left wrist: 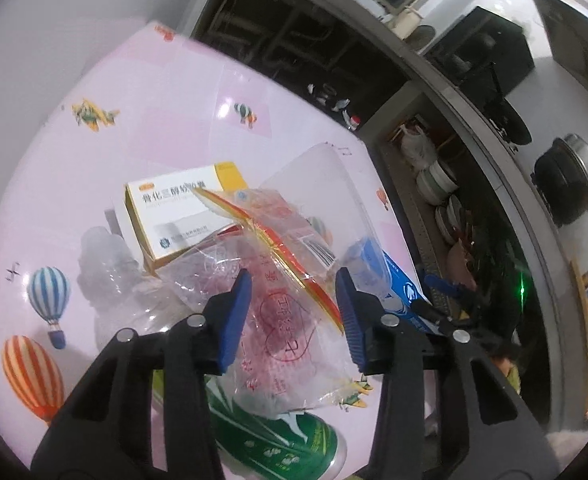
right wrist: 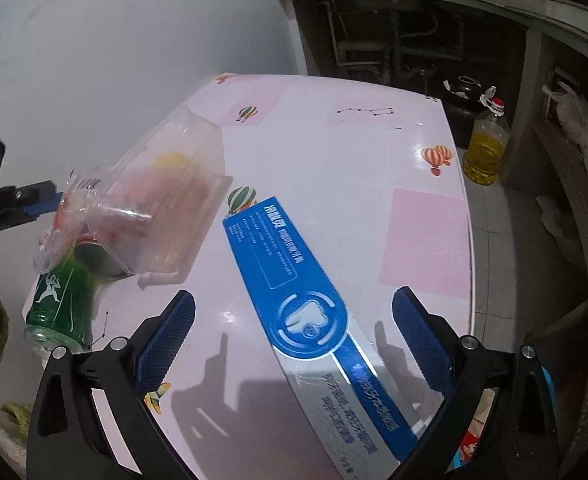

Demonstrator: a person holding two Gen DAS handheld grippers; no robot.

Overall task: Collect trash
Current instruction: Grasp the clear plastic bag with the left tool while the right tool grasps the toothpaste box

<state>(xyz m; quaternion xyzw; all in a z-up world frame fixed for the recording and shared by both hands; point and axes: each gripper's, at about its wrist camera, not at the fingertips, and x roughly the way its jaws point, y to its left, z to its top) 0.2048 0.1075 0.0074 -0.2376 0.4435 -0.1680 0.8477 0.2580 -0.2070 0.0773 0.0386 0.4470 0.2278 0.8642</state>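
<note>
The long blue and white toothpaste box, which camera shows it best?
The right wrist view: the long blue and white toothpaste box lies fully exposed on the pink table, between the open right gripper. The left wrist view shows only one end, behind clear plastic packaging.

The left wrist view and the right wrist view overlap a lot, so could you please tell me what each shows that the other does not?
Only the left wrist view shows the yellow-and-white medicine box and the red-printed plastic bag between the open left gripper. Only the right wrist view shows the oil bottle on the floor and the open right gripper. Both show the green can, the blue toothpaste box and the pink table.
</note>
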